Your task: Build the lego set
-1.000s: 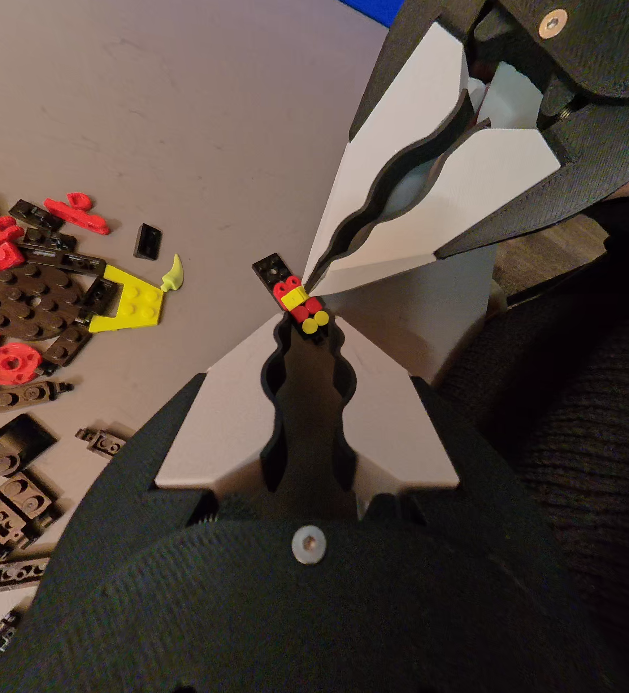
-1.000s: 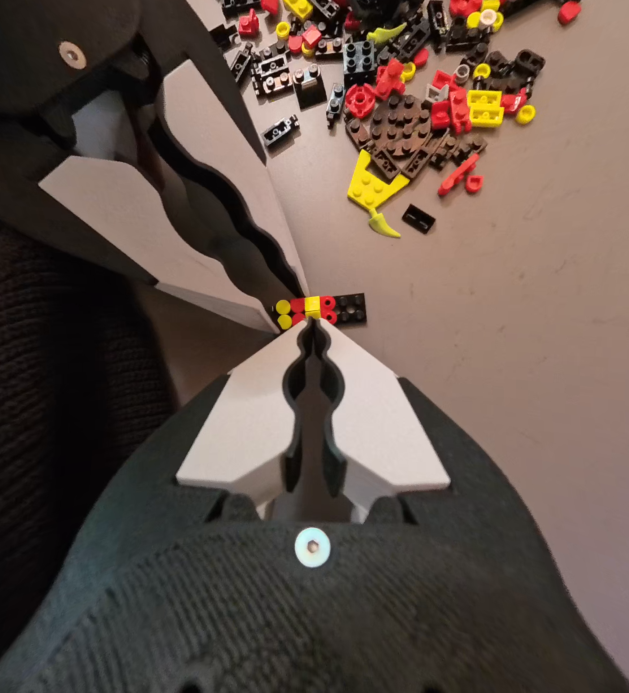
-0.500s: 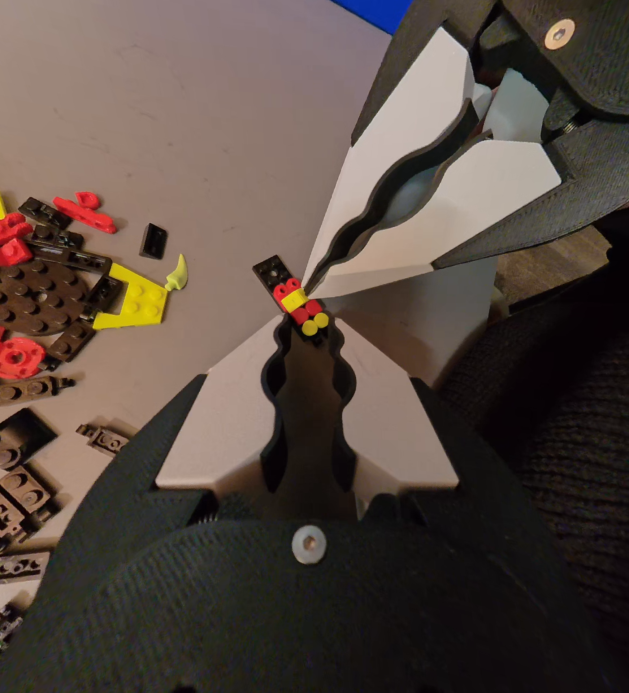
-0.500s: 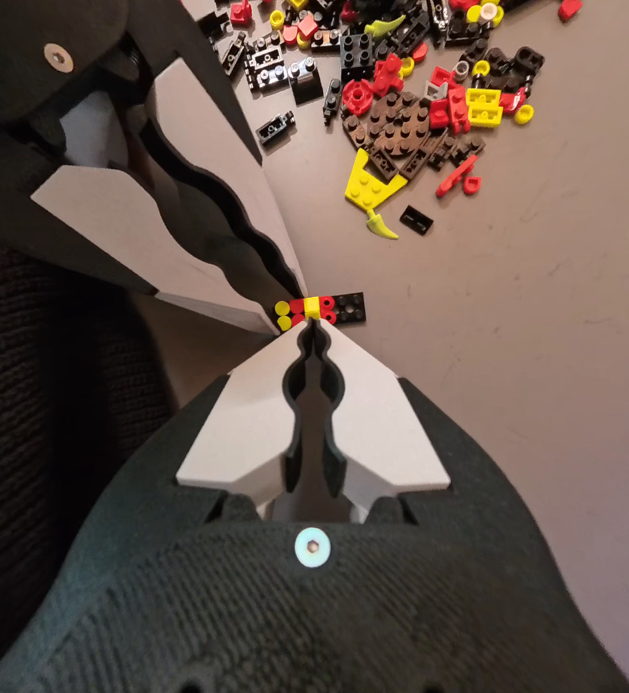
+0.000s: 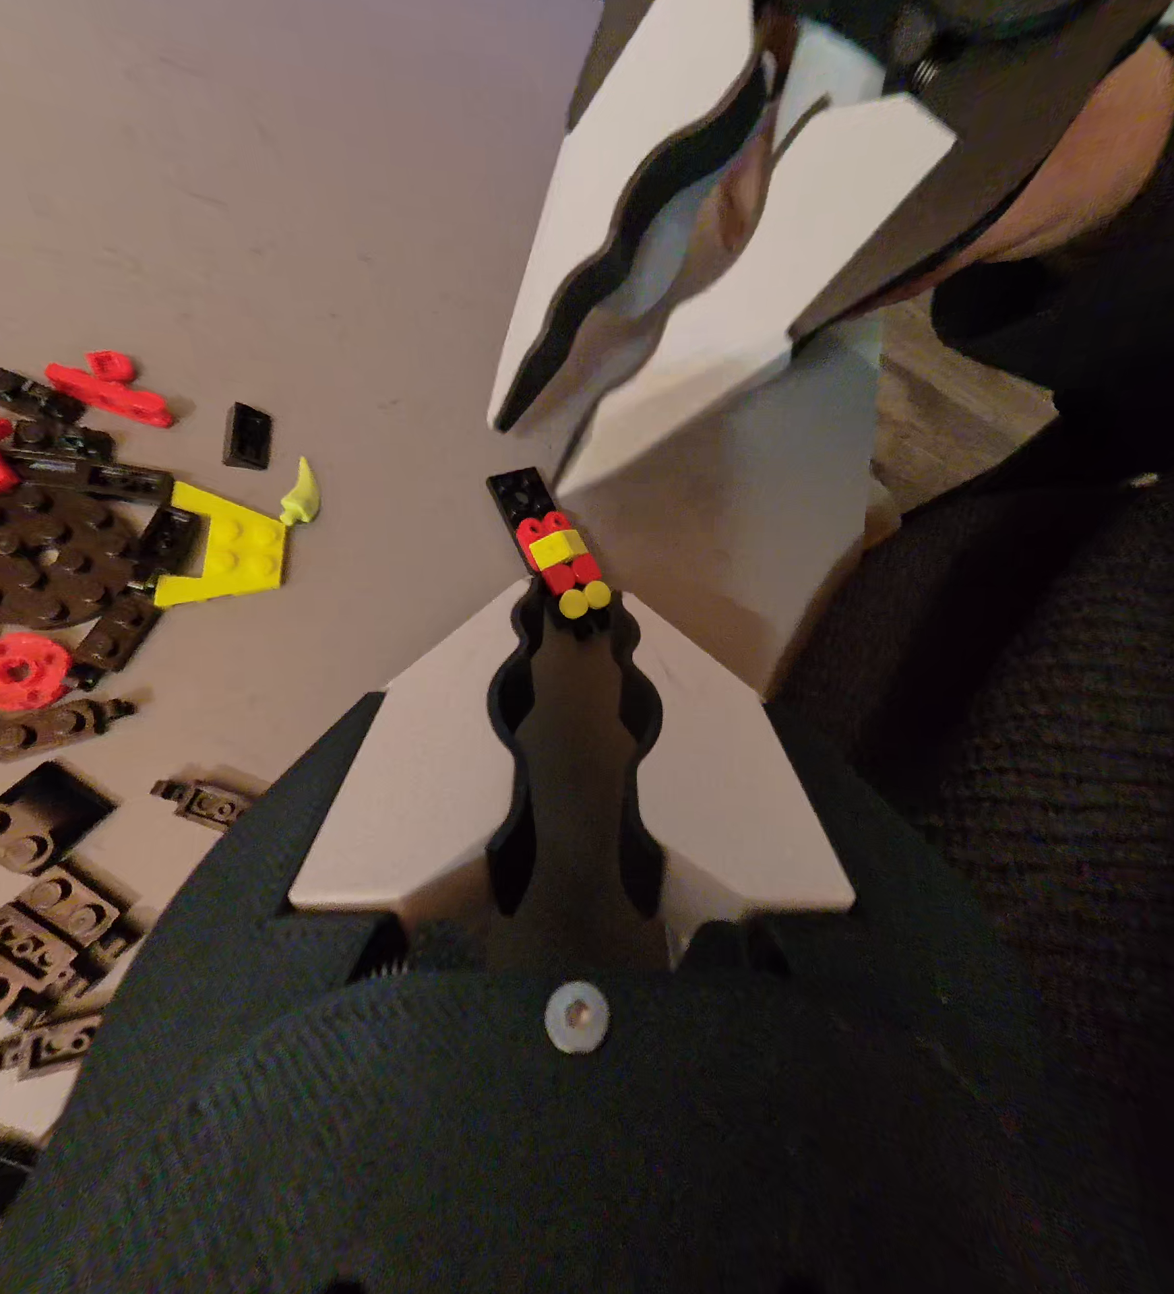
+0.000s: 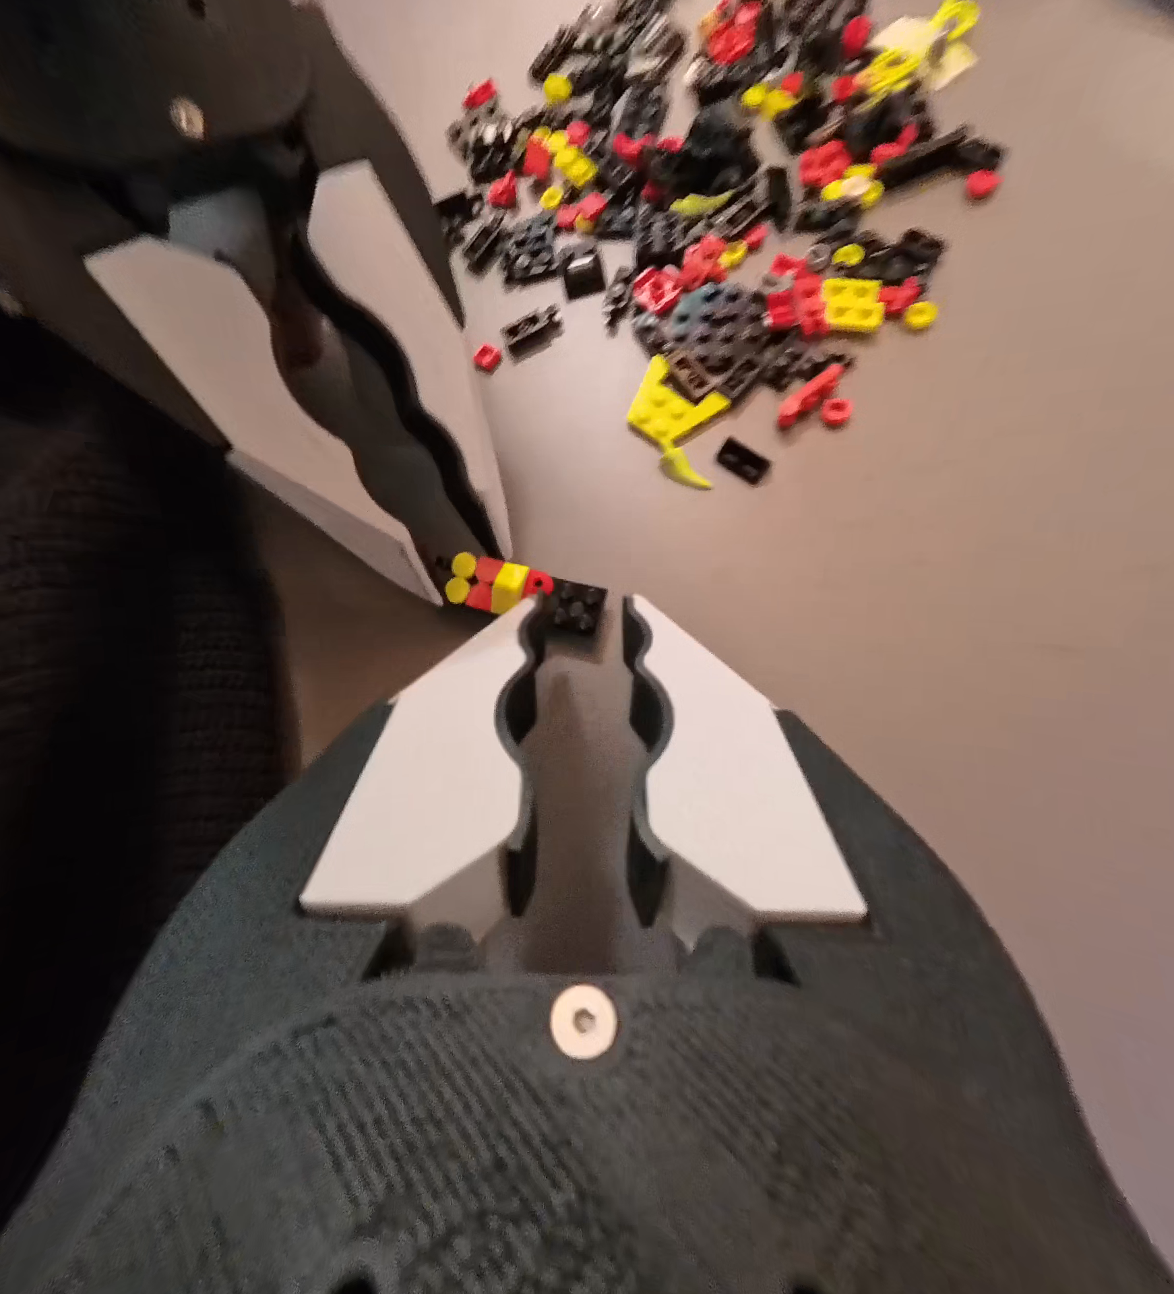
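Across the grey tabletop [image 6: 920, 630], a heap of loose bricks [image 6: 710, 210] fills the upper right of my right wrist view. At frame centre, my left gripper [image 5: 574, 616] has its jaws clamped on the yellow-dotted end of the small assembly [image 5: 556, 553]. My right gripper [image 6: 578, 608] hangs with jaws apart around the bare black end. The piece looks light, rigid and slick; I judge the flat plate edges the safest hold, as stacked bits could pop off.
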Demonstrator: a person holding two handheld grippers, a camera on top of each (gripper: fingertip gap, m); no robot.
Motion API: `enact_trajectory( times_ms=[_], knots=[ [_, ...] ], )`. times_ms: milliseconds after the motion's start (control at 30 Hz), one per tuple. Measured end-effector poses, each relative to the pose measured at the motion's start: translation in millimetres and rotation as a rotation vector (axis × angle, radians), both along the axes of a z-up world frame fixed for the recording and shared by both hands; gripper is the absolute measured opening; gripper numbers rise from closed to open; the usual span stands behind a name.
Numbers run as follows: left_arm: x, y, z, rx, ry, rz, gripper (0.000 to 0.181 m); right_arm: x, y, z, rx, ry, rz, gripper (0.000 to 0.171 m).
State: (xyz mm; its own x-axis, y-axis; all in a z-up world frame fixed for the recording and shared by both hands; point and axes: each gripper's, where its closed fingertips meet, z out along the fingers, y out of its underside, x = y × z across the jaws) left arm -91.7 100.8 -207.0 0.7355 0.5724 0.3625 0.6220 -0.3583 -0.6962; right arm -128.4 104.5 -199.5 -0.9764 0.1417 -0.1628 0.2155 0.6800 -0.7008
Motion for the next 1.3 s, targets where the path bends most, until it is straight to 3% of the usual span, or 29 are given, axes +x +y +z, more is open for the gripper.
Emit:
enact_trajectory(
  times_ms=[33,200,467,667,800,967,1100,1300],
  knots=[
    [1.1,-1.3,-0.4,-0.008,0.006,-0.01,0.017,4.8,-1.4,-5.6,0.025,0.016,0.036,0.024],
    [5.7,-7.6,-0.2,-0.03,0.031,-0.05,0.013,19.4,-4.7,-14.1,0.045,0.039,0.125,0.028],
    [1.3,-16.5,-2.3,-0.066,0.038,-0.016,0.026,31.7,-5.3,-10.3,0.025,-0.062,0.151,0.027],
    [4.7,-14.3,-2.8,-0.063,0.033,-0.04,0.027,34.5,-17.1,-1.2,-0.024,0.031,0.208,0.032],
    [3.9,-15.1,-3.5,-0.061,0.024,-0.039,0.025,39.9,-24.2,0.6,-0.03,0.083,0.298,0.023],
    [5.8,-15.2,-3.6,-0.068,0.03,-0.05,0.025,44.4,-21.1,-4.3,-0.019,0.084,0.351,0.026],
    [-3.9,-21.4,-1.3,-0.082,0.067,0.002,0.023,42.3,-19.4,-10.3,0.007,0.131,0.347,0.016],
    [-9.5,-27.8,0.3,-0.078,0.072,0.031,0.023,42.1,-16.7,-9.4,0.004,0.073,0.317,0.016]
  ],
)
